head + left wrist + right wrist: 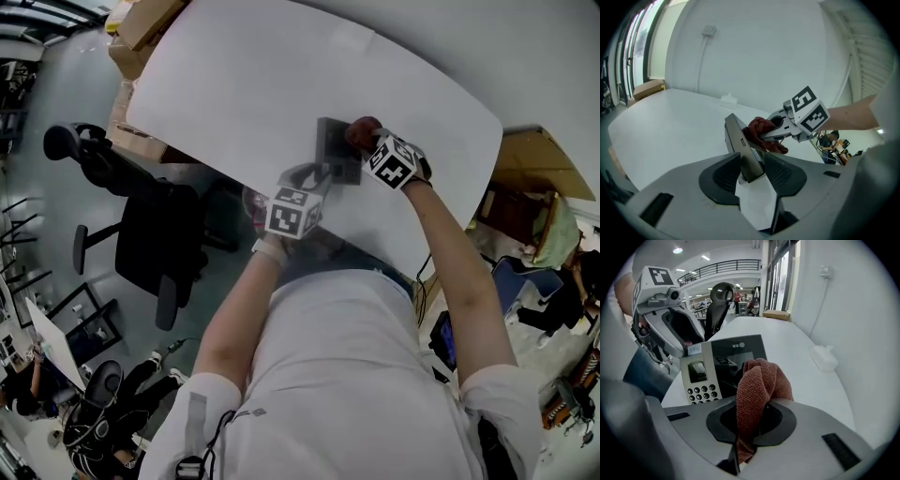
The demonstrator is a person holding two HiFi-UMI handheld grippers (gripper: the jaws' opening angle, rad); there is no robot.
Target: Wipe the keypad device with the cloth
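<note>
The keypad device [722, 366], dark-faced with a silver frame and number keys [703, 393], stands on edge over the white table [234, 84]. My left gripper [752, 176] is shut on the device's lower corner [740, 145], and both pads lie against its sides. My right gripper [750, 427] is shut on a bunched rust-red cloth [757, 385]. The cloth's free end touches the device's dark face [761, 131]. In the head view both grippers meet at the device [336, 145], the left [323, 173] from the near side and the right [361, 141] from the right.
A small white box [824, 357] lies on the table near the wall. A black office chair [141, 225] stands left of the table, and cardboard boxes [141, 28] are stacked at its far left corner. A wall socket [708, 30] sits above the table.
</note>
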